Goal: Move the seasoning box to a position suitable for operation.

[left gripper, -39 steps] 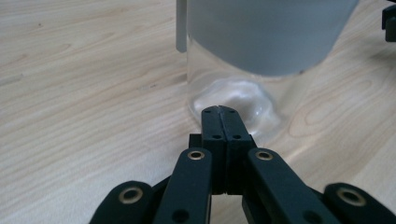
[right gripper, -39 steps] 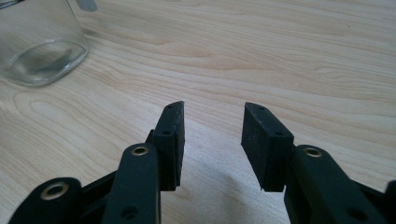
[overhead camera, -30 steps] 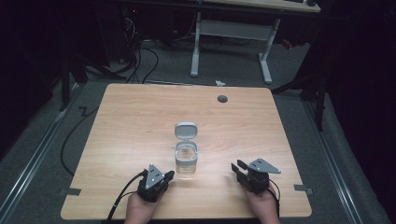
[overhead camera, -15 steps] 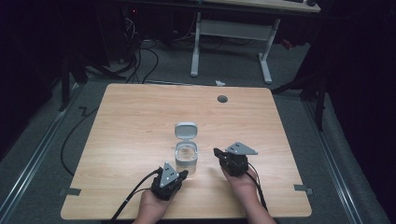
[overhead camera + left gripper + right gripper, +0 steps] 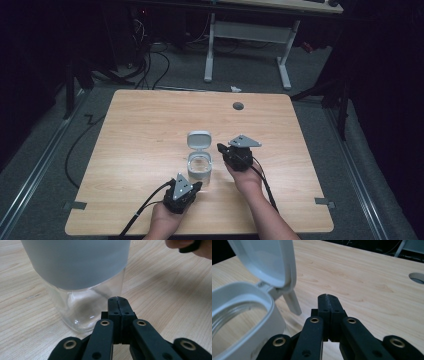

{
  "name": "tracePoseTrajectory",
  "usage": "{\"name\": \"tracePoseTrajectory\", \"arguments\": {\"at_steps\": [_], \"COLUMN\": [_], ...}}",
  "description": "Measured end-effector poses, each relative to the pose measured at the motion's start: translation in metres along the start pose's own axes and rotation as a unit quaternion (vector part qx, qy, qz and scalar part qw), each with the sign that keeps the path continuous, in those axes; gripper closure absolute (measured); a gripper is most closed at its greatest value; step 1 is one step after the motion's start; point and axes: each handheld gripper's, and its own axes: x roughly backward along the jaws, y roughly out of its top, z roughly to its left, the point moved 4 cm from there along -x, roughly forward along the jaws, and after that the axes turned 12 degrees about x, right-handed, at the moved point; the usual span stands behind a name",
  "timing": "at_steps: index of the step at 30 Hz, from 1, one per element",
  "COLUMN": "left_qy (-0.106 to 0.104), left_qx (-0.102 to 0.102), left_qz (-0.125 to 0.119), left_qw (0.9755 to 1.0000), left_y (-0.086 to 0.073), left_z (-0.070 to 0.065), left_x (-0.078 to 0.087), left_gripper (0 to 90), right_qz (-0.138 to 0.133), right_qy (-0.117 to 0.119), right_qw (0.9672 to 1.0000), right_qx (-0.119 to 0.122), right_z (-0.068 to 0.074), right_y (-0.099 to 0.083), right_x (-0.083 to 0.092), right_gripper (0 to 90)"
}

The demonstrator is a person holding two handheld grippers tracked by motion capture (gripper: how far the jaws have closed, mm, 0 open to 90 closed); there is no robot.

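Observation:
A clear glass jar [image 5: 199,171] with a grey-white collar stands at the table's middle front, its hinged lid [image 5: 199,139] flipped open and upright behind it. My left gripper [image 5: 195,186] sits just in front of the jar at its base, jaws shut and empty; in the left gripper view the jar [image 5: 80,287] looms right ahead of the gripper [image 5: 117,300]. My right gripper [image 5: 220,148] hovers just right of the jar's rim, jaws shut and empty. The right gripper view has the open collar [image 5: 242,315] and lid [image 5: 265,261] at left of the gripper [image 5: 327,297].
The wooden table [image 5: 140,125] has a round grommet hole [image 5: 238,106] near its far edge. Tape marks [image 5: 75,205] sit at the front corners. Cables [image 5: 145,210] trail off the front edge. A white desk frame [image 5: 250,45] stands on the floor beyond.
Both hands have pushed forward toward the jar. The right gripper moved up and left to the jar's rim; the left gripper moved right, up to the jar's base.

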Motion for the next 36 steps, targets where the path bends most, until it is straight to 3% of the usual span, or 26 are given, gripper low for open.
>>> {"name": "tracePoseTrajectory", "arguments": {"at_steps": [7, 17, 36], "left_qy": [-0.001, -0.001, -0.003], "left_qx": [0.006, 0.008, 0.008], "left_qz": [0.000, 0.001, -0.001], "left_qw": [1.0000, 1.0000, 1.0000], "left_y": [0.001, 0.002, 0.002], "left_z": [0.001, 0.001, 0.001], "left_x": [-0.001, -0.001, 0.000], "left_gripper": [90.0, 90.0, 90.0], "right_qz": [-0.011, -0.027, -0.035], "right_qy": [0.001, 0.004, 0.011], "right_qw": [0.9999, 0.9996, 0.9989], "right_qx": [0.004, 0.008, 0.028], "right_z": [0.002, 0.003, 0.018], "right_y": [0.019, 0.034, 0.028], "right_x": [-0.011, -0.012, 0.003], "right_gripper": [90.0, 90.0, 89.9]}}
